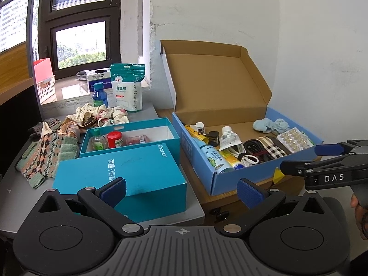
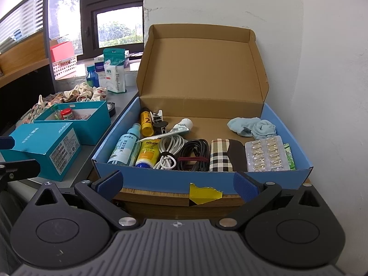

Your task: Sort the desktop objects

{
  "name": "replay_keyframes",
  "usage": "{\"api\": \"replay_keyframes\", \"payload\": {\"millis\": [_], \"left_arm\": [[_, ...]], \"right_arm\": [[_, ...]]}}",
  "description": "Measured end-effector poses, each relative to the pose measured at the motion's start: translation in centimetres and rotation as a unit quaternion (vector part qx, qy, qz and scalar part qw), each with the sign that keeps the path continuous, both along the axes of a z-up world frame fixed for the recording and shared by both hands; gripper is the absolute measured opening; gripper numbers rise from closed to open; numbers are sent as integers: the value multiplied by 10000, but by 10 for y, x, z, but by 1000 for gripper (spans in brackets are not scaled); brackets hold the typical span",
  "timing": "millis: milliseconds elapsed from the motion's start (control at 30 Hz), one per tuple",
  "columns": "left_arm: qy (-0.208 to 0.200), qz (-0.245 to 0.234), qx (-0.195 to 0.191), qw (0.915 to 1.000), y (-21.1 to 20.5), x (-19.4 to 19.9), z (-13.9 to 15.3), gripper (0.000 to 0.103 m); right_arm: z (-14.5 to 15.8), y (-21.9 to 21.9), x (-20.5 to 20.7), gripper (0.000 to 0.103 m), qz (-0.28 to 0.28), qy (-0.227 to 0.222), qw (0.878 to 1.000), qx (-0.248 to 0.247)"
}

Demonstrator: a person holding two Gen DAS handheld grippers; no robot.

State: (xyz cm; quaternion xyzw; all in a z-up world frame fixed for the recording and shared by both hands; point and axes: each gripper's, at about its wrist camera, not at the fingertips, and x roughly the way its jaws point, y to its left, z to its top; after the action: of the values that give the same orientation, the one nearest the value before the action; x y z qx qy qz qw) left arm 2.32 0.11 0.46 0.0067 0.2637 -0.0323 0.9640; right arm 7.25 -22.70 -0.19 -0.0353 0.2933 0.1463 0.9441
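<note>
Two hand-held grippers hovering with fingers spread apart, gripping nothing: left hand-held gripper [image 1: 181, 189] hanging over the closed teal Honor box [image 1: 119, 179] on the grey desk [image 1: 13, 186], right hand-held gripper [image 2: 177, 185] facing the open blue cardboard box [image 2: 161, 179]. Lying inside that box: spray bottle [image 2: 124, 147], white cable [image 2: 170, 149], black cable [image 2: 195, 154], plaid case [image 2: 220, 155], pill blister pack [image 2: 266, 153], blue cloth [image 2: 253, 126]. Resting beside the teal box: knitted gloves [image 1: 46, 156].

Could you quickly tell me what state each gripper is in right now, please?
Left gripper: open, holding nothing, in front of the teal box.
Right gripper: open, holding nothing, facing the blue box.
</note>
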Motion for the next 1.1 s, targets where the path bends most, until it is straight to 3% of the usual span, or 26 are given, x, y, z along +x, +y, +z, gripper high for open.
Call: {"api": "replay_keyframes", "payload": {"millis": [1100], "left_arm": [[-5,0,-56,10000,4,-1,1,103]], "right_arm": [[0,0,-1,103,48,13,10000,13]]}}
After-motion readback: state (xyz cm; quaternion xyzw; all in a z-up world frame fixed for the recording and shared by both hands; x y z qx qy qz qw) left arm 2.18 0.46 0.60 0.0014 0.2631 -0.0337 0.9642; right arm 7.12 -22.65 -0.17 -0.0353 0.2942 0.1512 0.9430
